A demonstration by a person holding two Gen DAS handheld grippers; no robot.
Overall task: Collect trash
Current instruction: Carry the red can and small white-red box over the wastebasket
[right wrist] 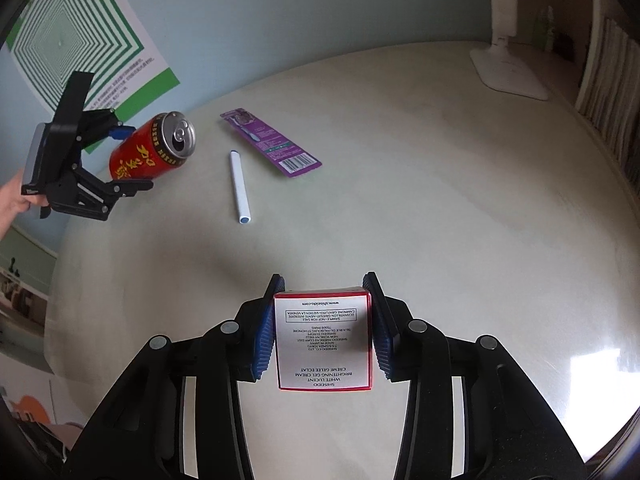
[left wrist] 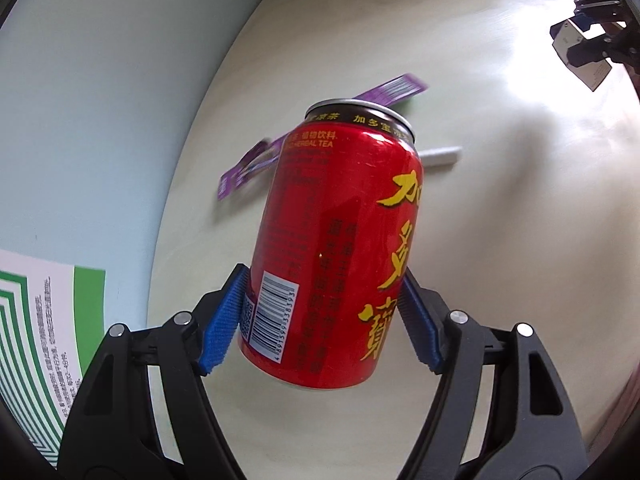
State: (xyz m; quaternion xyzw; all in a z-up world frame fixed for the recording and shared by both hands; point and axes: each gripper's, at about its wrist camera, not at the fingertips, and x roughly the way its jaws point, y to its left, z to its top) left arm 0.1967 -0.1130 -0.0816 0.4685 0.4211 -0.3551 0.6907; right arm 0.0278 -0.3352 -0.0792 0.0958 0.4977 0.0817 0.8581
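Observation:
My left gripper (left wrist: 322,280) is shut on a red herbal tea can (left wrist: 336,240) and holds it tilted above the pale table (left wrist: 500,200). It shows in the right wrist view (right wrist: 124,160) at the far left, with the opened can (right wrist: 154,148). My right gripper (right wrist: 323,280) is shut on a small white box with a red edge (right wrist: 323,340) held above the table (right wrist: 440,220). It shows far right in the left wrist view (left wrist: 580,46). A purple toothbrush package (right wrist: 270,142) and a white tube (right wrist: 239,186) lie on the table between the grippers.
A white lamp base (right wrist: 508,72) stands at the back right, with books (right wrist: 612,96) beside it. A green-and-white poster (right wrist: 76,36) hangs on the pale blue wall behind the table. The purple package (left wrist: 384,94) and white tube (left wrist: 440,156) lie beyond the can.

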